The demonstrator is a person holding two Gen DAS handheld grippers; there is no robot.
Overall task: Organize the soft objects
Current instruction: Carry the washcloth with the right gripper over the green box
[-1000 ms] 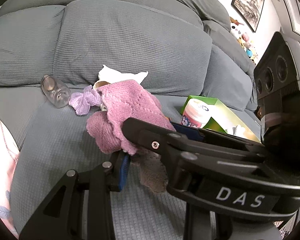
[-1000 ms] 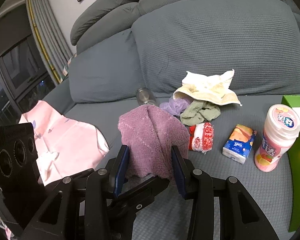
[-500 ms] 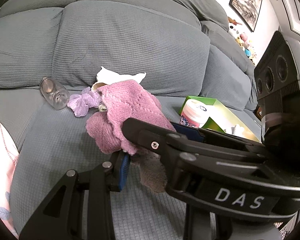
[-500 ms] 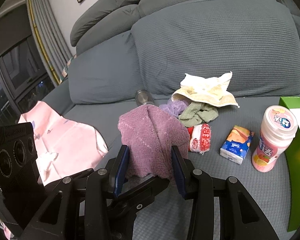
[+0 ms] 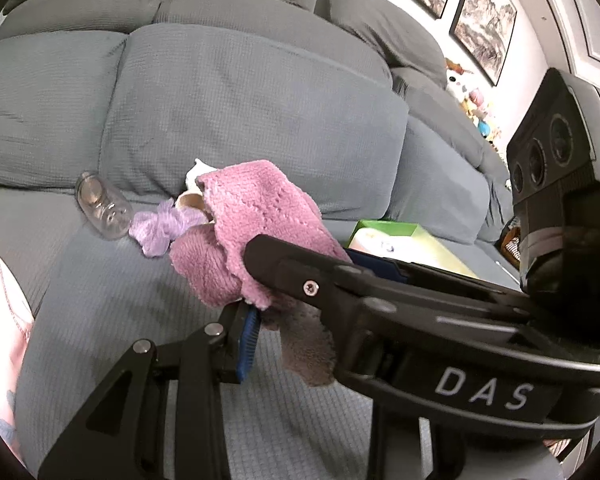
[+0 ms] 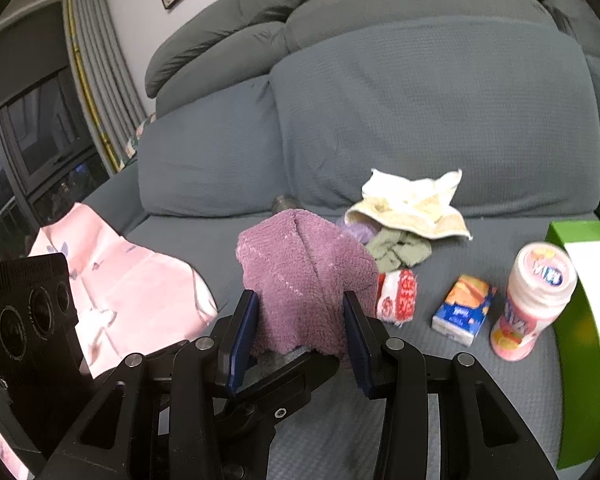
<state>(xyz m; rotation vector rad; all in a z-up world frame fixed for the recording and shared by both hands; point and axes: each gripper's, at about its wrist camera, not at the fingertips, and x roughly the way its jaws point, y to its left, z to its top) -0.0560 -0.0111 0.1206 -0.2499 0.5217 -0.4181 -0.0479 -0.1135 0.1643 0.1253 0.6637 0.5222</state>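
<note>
A fuzzy purple-pink towel hangs bunched above the grey sofa seat, held by both grippers. My left gripper is shut on its lower edge. My right gripper is shut on the same towel, its blue pads pressed on either side. Behind it on the seat lie a lilac scrunchie, a cream cloth, a green cloth and a red-and-white cloth.
A clear jar lies on its side by the back cushion. A pink garment is spread at the left. A tissue pack, a pink bottle and a green box stand at the right.
Both grippers have lifted with the towel and tilted upward, so the seat items sit lower in view. The grip on the towel is unchanged.
</note>
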